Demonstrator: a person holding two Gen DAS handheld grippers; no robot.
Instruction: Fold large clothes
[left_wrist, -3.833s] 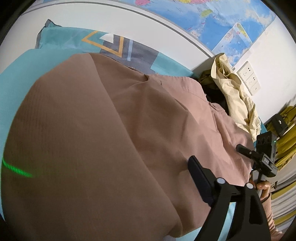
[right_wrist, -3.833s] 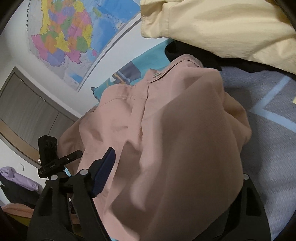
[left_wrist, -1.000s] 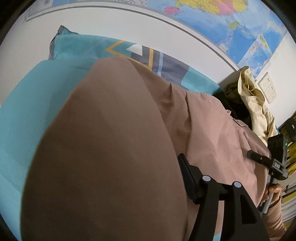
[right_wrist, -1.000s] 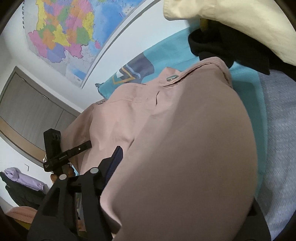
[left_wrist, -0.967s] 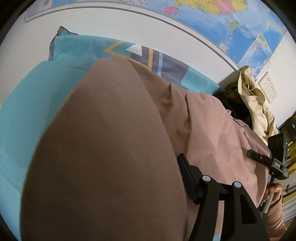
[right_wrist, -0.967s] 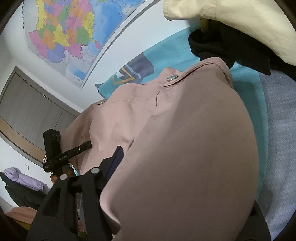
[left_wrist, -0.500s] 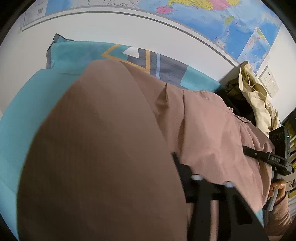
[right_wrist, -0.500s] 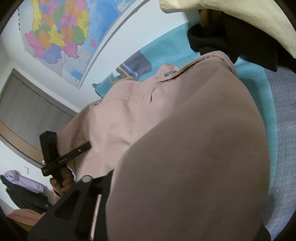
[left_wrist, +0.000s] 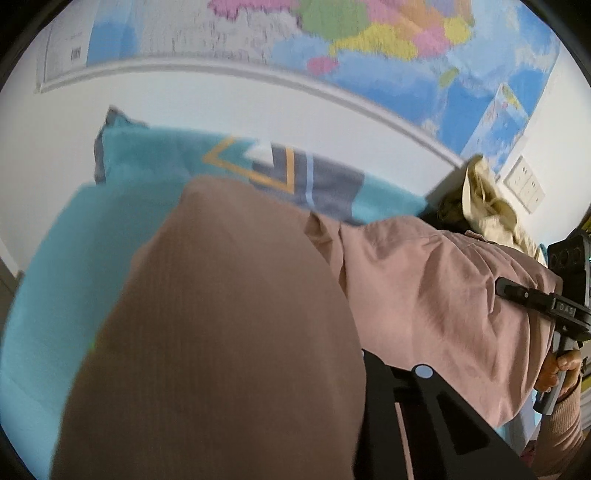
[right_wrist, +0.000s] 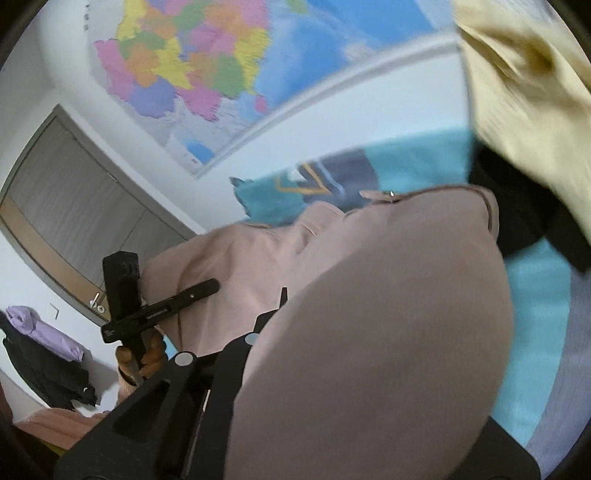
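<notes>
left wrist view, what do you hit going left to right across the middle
teal bedsheet → near fold of the dusty-pink garment → lit far stretch of the same garment → the other hand-held gripper, with the person's hand on its handle

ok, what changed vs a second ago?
Both grippers closed on the pink shirt and lifted it; the left gripper is closing further, cloth between its jaws. The right gripper grips it too. The beige garment and pillow stayed put.
</notes>
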